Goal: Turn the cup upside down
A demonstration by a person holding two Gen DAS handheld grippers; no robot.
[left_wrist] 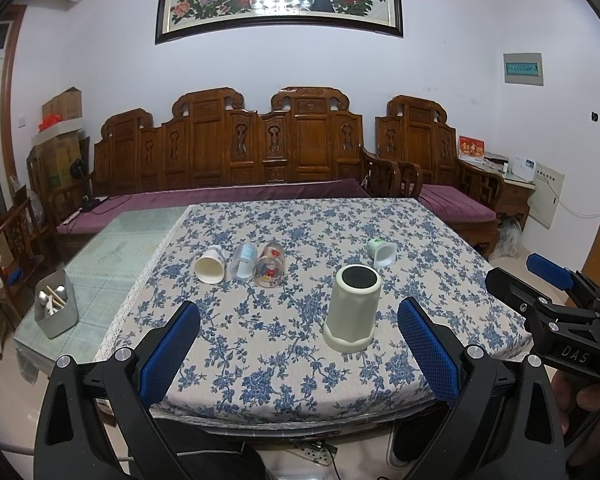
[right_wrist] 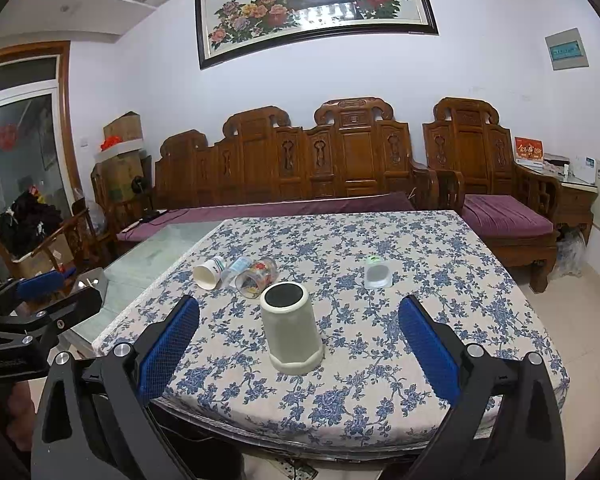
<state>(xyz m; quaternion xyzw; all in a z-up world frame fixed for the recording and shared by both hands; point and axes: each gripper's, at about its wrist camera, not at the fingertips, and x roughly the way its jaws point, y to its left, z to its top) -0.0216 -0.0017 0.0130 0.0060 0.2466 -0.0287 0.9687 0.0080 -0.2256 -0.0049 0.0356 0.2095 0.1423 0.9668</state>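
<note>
Left of the pale green cup (left_wrist: 353, 309), three cups (left_wrist: 242, 263) lie tipped on the tablecloth (left_wrist: 260, 360), the left gripper (left_wrist: 298, 354) hangs spread near-left of it, the cup itself stands inverted, seemingly finished, and the right gripper (right_wrist: 299, 354) waits spread near-right, neither touching.

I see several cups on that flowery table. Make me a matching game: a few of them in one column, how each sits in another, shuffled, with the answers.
Things:
1. pale green cup
2. white paper cup
3. patterned glass
4. grey caddy

States:
A. on its side, opening toward the camera, leftmost of three
B. off the cloth, holds utensils
C. stands upside down, dark base up
D. clear, on its side, red and blue print

Pairs: 1-C, 2-A, 3-D, 4-B
</note>
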